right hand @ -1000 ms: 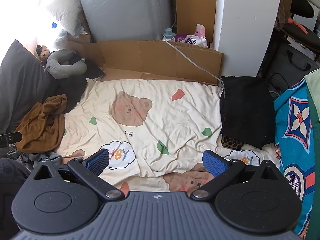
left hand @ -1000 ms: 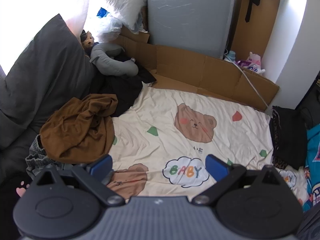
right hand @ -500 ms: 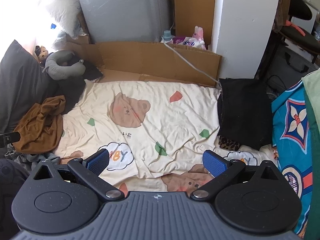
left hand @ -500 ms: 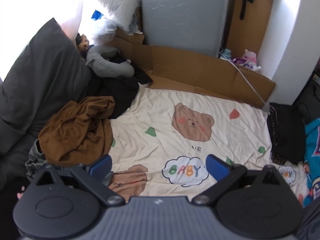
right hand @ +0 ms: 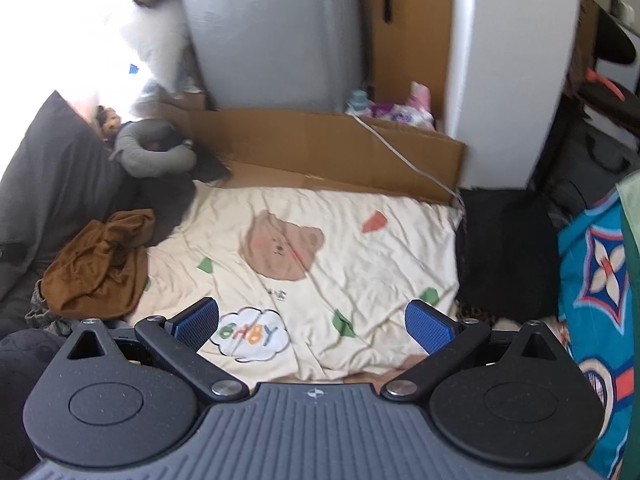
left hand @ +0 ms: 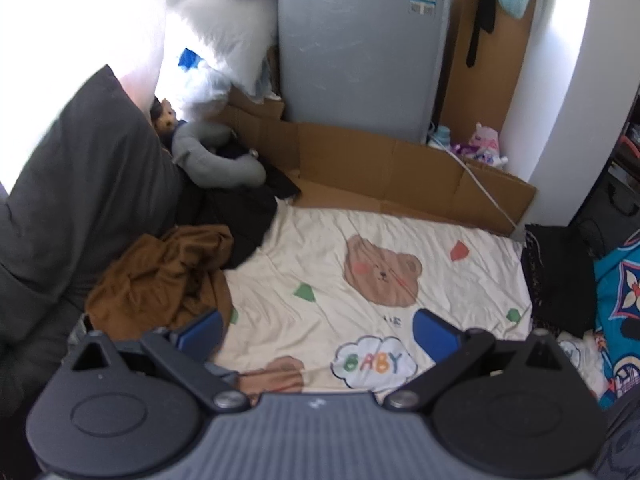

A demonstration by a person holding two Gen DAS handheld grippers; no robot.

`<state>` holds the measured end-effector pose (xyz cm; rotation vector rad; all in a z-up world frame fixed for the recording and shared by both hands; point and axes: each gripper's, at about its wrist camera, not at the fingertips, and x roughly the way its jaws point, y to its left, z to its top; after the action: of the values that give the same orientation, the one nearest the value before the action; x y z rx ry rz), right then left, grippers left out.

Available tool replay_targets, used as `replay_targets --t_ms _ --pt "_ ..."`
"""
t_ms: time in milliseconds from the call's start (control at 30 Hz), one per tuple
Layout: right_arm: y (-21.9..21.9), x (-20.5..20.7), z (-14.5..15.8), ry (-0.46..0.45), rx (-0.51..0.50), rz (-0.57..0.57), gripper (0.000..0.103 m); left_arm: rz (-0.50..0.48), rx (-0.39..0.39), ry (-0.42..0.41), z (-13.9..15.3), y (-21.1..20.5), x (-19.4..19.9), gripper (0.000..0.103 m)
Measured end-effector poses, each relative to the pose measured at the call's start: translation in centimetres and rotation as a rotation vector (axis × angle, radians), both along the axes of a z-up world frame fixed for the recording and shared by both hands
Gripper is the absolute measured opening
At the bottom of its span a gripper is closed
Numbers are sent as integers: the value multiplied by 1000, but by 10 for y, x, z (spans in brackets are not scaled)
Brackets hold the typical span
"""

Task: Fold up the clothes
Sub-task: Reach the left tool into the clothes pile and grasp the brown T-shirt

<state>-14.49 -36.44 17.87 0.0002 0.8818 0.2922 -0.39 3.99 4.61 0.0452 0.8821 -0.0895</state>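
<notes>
Crumpled brown cotton garment (left hand: 160, 280) lies heaped at the cream bear-print bedsheet's (left hand: 320, 280) edge, ten o'clock from our left claw (left hand: 318, 330), nearer than our right claw (right hand: 312, 322); both gape, holding nothing.

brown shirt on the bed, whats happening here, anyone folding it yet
Not yet. A person holds a pair of tongs in each hand above the bear-print sheet, and both the left tongs and right tongs are open and empty. The brown garment lies crumpled at the sheet's left edge beside the dark pillow, untouched. The left tongs are nearest to it.
</notes>
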Motion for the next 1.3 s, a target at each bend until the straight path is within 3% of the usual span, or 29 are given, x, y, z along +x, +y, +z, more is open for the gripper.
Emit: replay_targets --t_ms 267,400,667,767,967,1300 --pt "16 7 9 -29 37 17 102 24 13 -38 12 40 9 102" --pt "23 8 10 -53 39 22 102 46 42 -122 19 62 9 102" --pt "40 10 8 -124 60 39 102 96 63 -156 10 101 14 101" --pt "47 14 7 -143 60 51 102 104 83 -148 4 115 17 101" --pt "60 25 2 -164 53 85 102 140 34 -155 -7 148 27 101" --pt "78 57 -13 -180 64 128 102 194 42 -129 -37 172 52 100"
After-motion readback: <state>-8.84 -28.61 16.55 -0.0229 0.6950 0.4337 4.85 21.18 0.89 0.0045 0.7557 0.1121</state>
